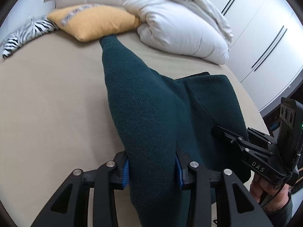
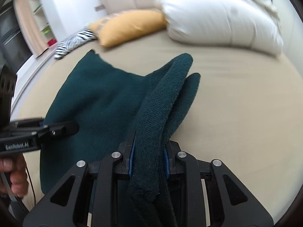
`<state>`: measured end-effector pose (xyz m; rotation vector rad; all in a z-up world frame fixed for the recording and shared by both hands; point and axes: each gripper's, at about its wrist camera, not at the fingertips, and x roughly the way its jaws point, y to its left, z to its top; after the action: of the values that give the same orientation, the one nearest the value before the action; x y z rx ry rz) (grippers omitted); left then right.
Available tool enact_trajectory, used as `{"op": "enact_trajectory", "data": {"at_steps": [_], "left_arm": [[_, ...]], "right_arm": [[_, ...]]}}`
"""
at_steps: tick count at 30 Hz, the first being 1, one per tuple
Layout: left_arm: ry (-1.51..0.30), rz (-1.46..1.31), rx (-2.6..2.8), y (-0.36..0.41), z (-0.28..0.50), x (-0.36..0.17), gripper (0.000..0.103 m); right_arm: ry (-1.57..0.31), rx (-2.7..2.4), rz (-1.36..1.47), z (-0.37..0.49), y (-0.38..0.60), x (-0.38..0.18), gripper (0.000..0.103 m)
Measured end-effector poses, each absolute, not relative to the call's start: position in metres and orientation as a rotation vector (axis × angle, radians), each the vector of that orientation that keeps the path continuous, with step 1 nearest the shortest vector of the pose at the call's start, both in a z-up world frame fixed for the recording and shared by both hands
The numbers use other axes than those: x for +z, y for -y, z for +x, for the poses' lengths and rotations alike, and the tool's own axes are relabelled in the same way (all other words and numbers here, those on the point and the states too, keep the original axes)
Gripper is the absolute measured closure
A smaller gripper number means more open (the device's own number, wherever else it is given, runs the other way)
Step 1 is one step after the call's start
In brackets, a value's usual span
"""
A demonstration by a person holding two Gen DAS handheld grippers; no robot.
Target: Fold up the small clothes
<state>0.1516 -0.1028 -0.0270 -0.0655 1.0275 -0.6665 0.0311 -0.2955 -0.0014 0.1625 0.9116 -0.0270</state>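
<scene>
A dark green knitted sweater [image 1: 144, 109] lies partly lifted over the beige bed [image 1: 47, 104]. My left gripper [image 1: 152, 170] is shut on a bunched fold of it, with a sleeve stretching away toward the yellow cushion. My right gripper [image 2: 148, 158] is shut on another thick fold of the sweater [image 2: 98, 102], whose body spreads to the left on the bed [image 2: 236, 113]. The right gripper shows in the left wrist view [image 1: 223, 132] at the sweater's right edge. The left gripper shows in the right wrist view [image 2: 72, 126] at the sweater's left edge.
A yellow cushion [image 1: 94, 22], a zebra-striped cushion [image 1: 28, 32] and a white folded duvet [image 1: 180, 28] lie at the head of the bed. White wardrobe doors [image 1: 265, 37] stand to the right. Shelves [image 2: 41, 19] stand beyond the bed's left side.
</scene>
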Motion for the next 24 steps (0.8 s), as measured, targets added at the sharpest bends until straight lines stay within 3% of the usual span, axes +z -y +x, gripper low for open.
{"op": "enact_trajectory", "data": {"at_steps": [10,16,24], "left_arm": [[-0.975,-0.046,-0.612,-0.026,0.090,0.003,0.063],[-1.010,-0.055,-0.567,-0.068,0.068,-0.016,0.062],[-1.148,-0.063,-0.508,-0.077,0.086,-0.092,0.059]], "right_arm": [[-0.815,0.139,0.186,-0.034,0.185,0.042,0.082],[-0.860,0.203,0.231,-0.036,0.141,0.015,0.082],[-0.991,0.196,0.314,-0.023,0.123,-0.060,0.082]]}}
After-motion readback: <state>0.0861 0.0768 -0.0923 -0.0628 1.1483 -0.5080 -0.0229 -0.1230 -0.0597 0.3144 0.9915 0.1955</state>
